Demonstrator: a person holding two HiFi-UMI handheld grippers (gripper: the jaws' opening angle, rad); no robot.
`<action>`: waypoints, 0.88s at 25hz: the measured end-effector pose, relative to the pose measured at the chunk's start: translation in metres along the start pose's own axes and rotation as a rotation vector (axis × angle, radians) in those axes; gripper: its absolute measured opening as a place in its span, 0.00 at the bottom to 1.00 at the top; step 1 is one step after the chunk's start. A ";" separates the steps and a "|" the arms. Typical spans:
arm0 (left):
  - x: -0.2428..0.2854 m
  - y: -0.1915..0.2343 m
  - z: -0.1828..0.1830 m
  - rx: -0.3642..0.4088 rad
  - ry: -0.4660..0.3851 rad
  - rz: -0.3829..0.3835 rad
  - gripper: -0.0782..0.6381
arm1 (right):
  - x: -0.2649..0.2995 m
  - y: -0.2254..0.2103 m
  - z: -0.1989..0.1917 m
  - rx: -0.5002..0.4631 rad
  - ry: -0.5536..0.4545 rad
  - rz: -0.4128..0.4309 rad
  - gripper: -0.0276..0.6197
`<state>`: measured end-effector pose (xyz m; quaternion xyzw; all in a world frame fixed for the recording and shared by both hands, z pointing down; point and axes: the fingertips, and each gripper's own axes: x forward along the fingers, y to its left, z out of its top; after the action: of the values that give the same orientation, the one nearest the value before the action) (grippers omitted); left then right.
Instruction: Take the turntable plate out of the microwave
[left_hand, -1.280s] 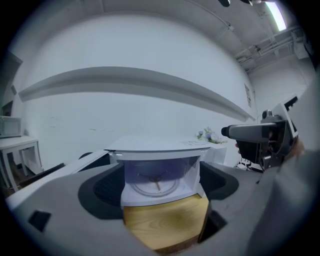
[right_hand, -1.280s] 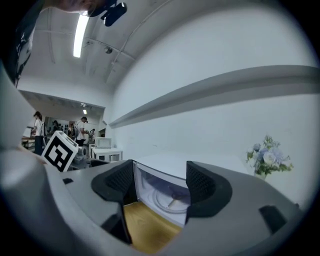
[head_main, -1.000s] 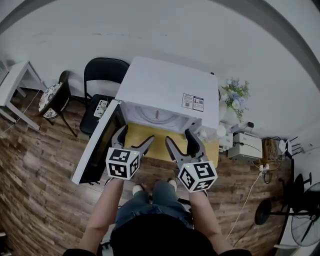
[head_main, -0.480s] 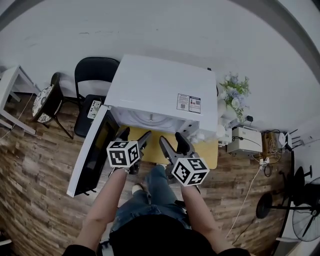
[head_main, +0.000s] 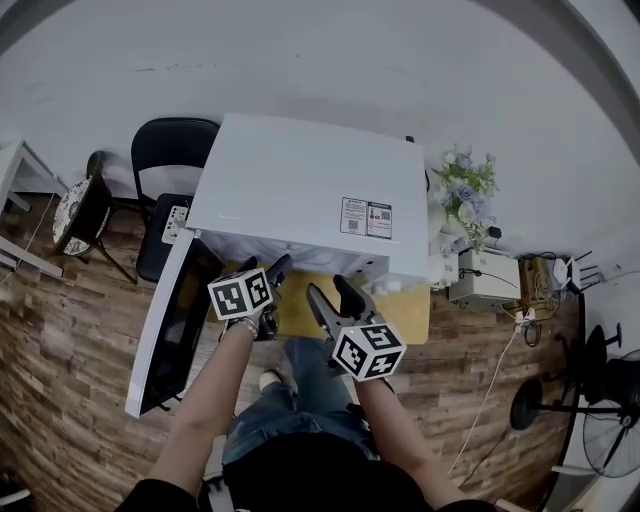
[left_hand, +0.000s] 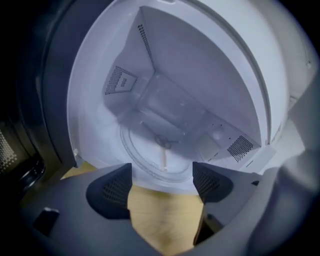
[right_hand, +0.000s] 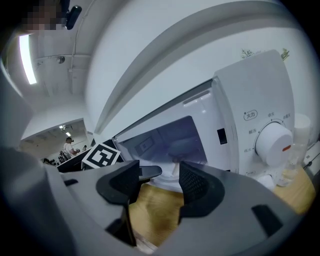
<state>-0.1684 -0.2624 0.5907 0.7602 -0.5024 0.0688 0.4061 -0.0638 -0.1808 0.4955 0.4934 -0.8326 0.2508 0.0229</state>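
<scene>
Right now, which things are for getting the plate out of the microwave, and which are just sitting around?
For the job:
microwave
its open door
turntable plate, still inside
left gripper and right gripper, jaws apart, just been closing a little, nothing between them

Just lying about:
black chair
flowers
floor fan

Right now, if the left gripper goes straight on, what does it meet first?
Probably the front rim of the turntable plate inside the microwave; depth is unclear. On the left gripper the fingers have just been closing, nothing between them.
</scene>
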 end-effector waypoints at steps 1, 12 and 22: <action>0.003 0.001 -0.001 -0.025 0.005 -0.004 0.65 | 0.001 -0.001 0.000 0.001 -0.002 -0.002 0.44; 0.011 0.009 -0.005 -0.407 -0.049 -0.047 0.50 | -0.003 -0.010 -0.007 0.021 -0.018 -0.041 0.41; 0.017 0.021 0.001 -0.666 -0.101 -0.058 0.38 | 0.002 -0.009 -0.013 0.023 -0.005 -0.040 0.40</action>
<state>-0.1776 -0.2791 0.6100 0.6022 -0.4950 -0.1483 0.6086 -0.0597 -0.1800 0.5107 0.5106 -0.8198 0.2586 0.0203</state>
